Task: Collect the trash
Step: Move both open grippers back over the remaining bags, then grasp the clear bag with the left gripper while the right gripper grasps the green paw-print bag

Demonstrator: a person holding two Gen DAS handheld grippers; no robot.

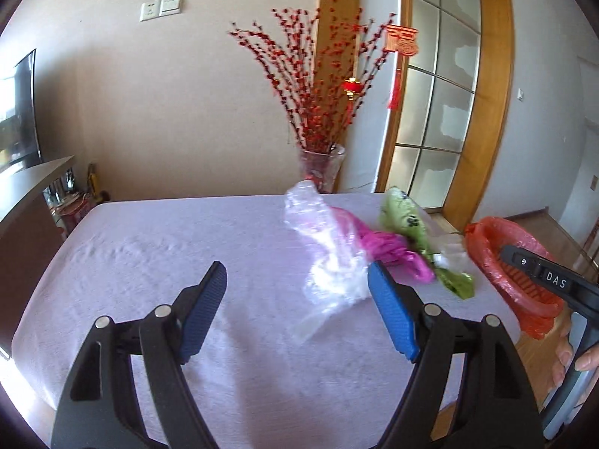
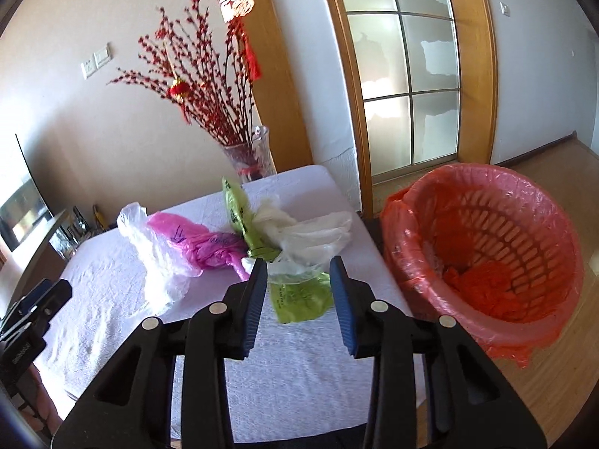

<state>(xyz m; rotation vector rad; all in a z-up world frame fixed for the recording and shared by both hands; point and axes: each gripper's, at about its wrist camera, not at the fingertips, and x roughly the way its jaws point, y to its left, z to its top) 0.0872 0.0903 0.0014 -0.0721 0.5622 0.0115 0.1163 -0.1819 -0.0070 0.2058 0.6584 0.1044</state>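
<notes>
Beige wall (image 1: pixel 168 93) with a switch plate (image 1: pixel 161 7) at eleven o'clock, wood-framed frosted-glass door (image 2: pixel 408 75) at one o'clock, glass vase of red branches (image 1: pixel 322 164) at twelve, dark screen (image 1: pixel 18 112) at nine, sunlit wooden floor (image 2: pixel 554 172) at three

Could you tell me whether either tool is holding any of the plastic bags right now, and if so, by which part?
Nothing is held. The left tool and right tool are both open above the table, with no bag gripped.

Left gripper (image 1: pixel 297 280) fingers spread wide, empty; right gripper (image 2: pixel 298 275) fingers narrower, nothing clamped between.
</notes>
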